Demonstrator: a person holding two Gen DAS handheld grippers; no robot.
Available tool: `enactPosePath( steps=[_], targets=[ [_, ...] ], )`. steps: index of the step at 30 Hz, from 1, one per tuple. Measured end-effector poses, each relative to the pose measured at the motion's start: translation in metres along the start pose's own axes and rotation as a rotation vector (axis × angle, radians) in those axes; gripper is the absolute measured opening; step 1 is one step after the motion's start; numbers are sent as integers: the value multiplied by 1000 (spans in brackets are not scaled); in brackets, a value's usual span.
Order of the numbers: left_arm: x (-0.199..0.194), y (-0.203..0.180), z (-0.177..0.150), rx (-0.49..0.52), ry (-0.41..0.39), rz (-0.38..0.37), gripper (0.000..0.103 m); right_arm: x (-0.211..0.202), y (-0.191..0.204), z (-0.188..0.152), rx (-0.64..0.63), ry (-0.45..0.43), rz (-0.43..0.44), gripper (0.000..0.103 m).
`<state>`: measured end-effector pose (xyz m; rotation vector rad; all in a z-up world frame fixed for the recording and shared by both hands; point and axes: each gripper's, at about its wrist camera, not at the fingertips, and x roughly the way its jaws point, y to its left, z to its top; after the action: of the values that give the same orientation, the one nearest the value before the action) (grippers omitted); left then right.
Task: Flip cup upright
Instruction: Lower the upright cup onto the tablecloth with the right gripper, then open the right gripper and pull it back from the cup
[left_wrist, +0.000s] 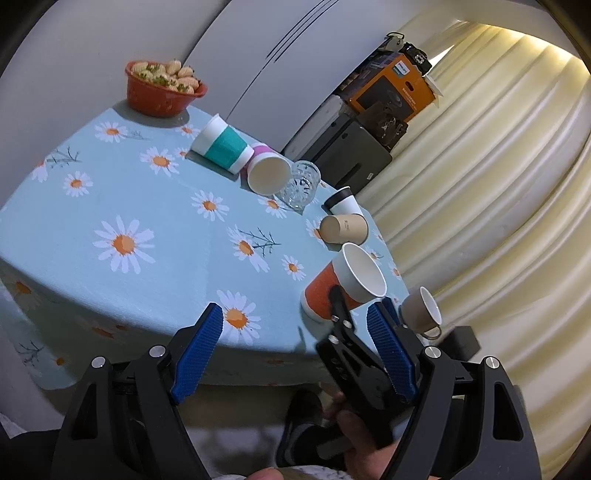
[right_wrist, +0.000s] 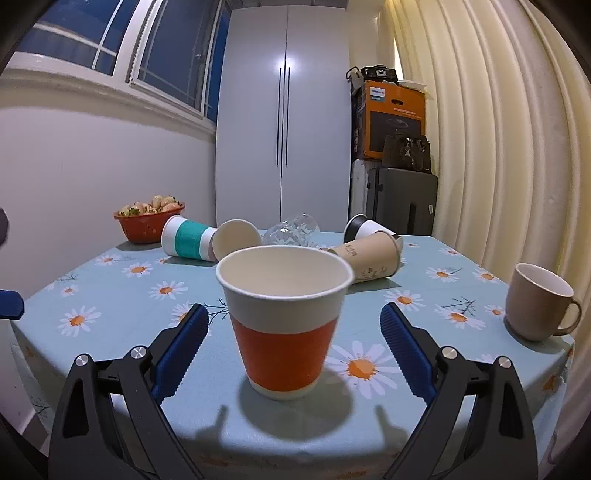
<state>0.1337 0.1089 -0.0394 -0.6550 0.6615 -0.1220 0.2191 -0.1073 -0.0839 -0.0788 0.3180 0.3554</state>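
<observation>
An orange-banded paper cup (right_wrist: 284, 325) stands upright on the daisy tablecloth (right_wrist: 122, 295), between the open fingers of my right gripper (right_wrist: 291, 317), which do not touch it. It also shows in the left wrist view (left_wrist: 343, 284), with the right gripper (left_wrist: 354, 321) beside it. My left gripper (left_wrist: 295, 321) is open and empty above the table's near edge. Lying on their sides at the back are a teal-banded cup (right_wrist: 186, 242), a plain-inside cup (right_wrist: 236, 238), a glass (right_wrist: 293, 230), a brown cup (right_wrist: 369, 256) and a black-rimmed cup (right_wrist: 364, 227).
A beige mug (right_wrist: 537, 306) stands upright at the right edge. A red bowl of fruit (right_wrist: 147, 219) sits at the back left. Behind the table are a white wardrobe (right_wrist: 282, 122), stacked boxes and a suitcase (right_wrist: 399, 199), and curtains on the right.
</observation>
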Motion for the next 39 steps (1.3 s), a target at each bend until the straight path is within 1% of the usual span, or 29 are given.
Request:
enactPosePath(
  steps=[1,4,9,10,11,12,19,20,21,22,27,30,32,34,37,39],
  targets=[
    [-3,-1,0,14,-15,19,78,-3,-2,1,3,0,1,93],
    [-10,-5,-2,42,-45,35,79,-15,-7,7,13,0,12,97],
    [-20,-14,-6,108,-86,79,79,-35,-15,14,24,-3,28,97],
    [-22,-17,-7,125,-98,82,80,-40,-16,16,29,-5,31,97],
    [-24,-19,-8,139,-106,88,83,-44,-18,18,32,-6,33,98],
    [-27,-22,-10,158,-121,97,89,-49,-21,21,34,-2,32,98],
    [-46,-36,-26,244,-178,100,90,-79,-43,42,54,2,54,98],
    [-49,-38,-29,255,-186,102,91,-86,-47,46,51,7,74,98],
    [-52,-40,-32,268,-194,100,97,-92,-49,49,45,6,89,98],
    [-55,-43,-36,282,-203,96,97,-97,-51,51,39,3,97,98],
    [-62,-63,-61,408,-200,148,97,-133,-55,62,-11,-4,137,98],
    [-64,-72,-73,447,-183,137,97,-157,-54,66,-43,-28,142,98],
    [-67,-76,-79,456,-180,133,97,-172,-55,66,-64,-34,146,98],
    [-73,-78,-85,461,-204,155,97,-183,-57,65,-73,-28,152,98],
    [-83,-76,-89,443,-228,125,97,-195,-62,61,-68,-5,157,98],
    [-86,-74,-91,428,-228,122,97,-201,-65,57,-64,-1,149,98]
  ],
)
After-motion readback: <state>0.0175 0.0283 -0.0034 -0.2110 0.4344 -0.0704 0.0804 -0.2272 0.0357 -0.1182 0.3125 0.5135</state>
